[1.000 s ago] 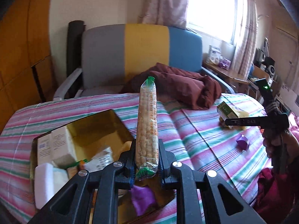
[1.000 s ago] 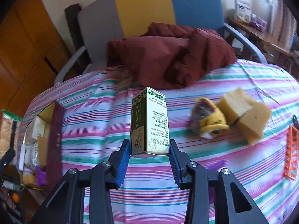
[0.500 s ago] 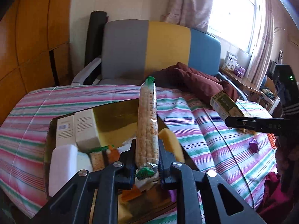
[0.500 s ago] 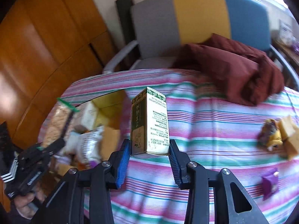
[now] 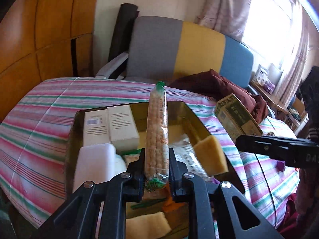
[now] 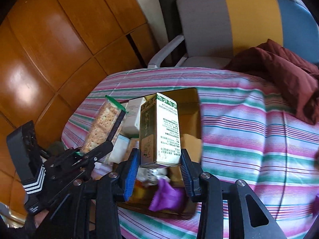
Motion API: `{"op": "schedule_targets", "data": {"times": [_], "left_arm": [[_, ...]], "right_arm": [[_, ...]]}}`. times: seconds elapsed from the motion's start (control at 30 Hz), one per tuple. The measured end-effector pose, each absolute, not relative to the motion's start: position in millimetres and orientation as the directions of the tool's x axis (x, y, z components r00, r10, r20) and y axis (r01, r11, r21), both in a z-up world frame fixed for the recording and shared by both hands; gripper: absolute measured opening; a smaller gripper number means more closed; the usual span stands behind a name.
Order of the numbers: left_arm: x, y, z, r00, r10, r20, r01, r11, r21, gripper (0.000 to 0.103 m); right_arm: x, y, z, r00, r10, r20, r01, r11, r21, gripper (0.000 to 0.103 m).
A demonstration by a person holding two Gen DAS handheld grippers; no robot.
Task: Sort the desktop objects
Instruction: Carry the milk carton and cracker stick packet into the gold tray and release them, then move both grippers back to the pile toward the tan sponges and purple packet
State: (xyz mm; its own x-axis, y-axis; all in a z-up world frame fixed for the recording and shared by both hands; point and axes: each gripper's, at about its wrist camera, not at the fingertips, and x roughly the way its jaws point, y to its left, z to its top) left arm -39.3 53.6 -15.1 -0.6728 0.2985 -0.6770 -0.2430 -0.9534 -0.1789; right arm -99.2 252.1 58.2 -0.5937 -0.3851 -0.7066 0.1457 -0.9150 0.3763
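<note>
My left gripper (image 5: 156,169) is shut on a long cracker pack (image 5: 157,131) with green ends, held upright above the gold box (image 5: 191,117). It also shows in the right wrist view (image 6: 103,127). My right gripper (image 6: 159,171) is shut on a green and white carton (image 6: 159,129), held upright over the gold box (image 6: 194,97). The carton also shows in the left wrist view (image 5: 237,117), at the box's right edge. The box holds white cartons (image 5: 109,127), a white block (image 5: 95,163), yellow sponges (image 5: 211,155) and a purple piece (image 6: 166,195).
The box sits on a table with a striped pink, green and white cloth (image 6: 249,131). A maroon cloth (image 6: 283,67) lies at the far edge. A grey, yellow and blue chair (image 5: 185,53) stands behind. Wooden panels (image 6: 59,49) are to the left.
Both grippers have moved left over the gold box with their loads. The carton now hangs over the box's right part, close to the cracker pack.
</note>
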Motion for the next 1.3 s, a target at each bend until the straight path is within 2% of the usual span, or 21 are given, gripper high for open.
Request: {"op": "schedule_targets", "data": {"times": [0.4, 0.57, 0.9, 1.0, 1.13, 1.3], "left_arm": [[-60.7, 31.9, -28.2, -0.644, 0.306, -0.702, -0.203, -0.952, -0.229, 0.018], [-62.7, 34.3, -38.3, -0.617, 0.328, -0.715, -0.197, -0.945, -0.263, 0.027], [-52.3, 29.4, -42.7, -0.601, 0.341, -0.723, -0.204, -0.94, -0.274, 0.029], [-50.0, 28.9, -43.4, -0.592, 0.349, -0.727, -0.204, -0.937, -0.284, 0.032], [-46.1, 30.3, -38.8, -0.597, 0.351, -0.721, -0.211, -0.936, -0.28, 0.043], [-43.8, 34.0, -31.5, -0.602, 0.36, -0.713, -0.225, -0.933, -0.281, 0.043]], "right_arm": [[-135.7, 235.0, 51.6, -0.581, -0.389, -0.715, 0.118, -0.91, 0.399, 0.041], [-147.8, 237.0, 42.4, -0.576, -0.378, -0.725, 0.076, -0.908, 0.413, 0.043], [-139.3, 244.2, 26.6, -0.552, -0.366, -0.75, 0.04, -0.909, 0.414, 0.044], [-131.5, 247.6, 29.0, -0.559, -0.355, -0.749, 0.036, -0.913, 0.405, 0.051], [-120.0, 254.6, 33.6, -0.571, -0.332, -0.751, 0.03, -0.922, 0.385, 0.058], [-104.2, 271.6, 38.6, -0.59, -0.313, -0.744, 0.003, -0.923, 0.386, 0.065]]}}
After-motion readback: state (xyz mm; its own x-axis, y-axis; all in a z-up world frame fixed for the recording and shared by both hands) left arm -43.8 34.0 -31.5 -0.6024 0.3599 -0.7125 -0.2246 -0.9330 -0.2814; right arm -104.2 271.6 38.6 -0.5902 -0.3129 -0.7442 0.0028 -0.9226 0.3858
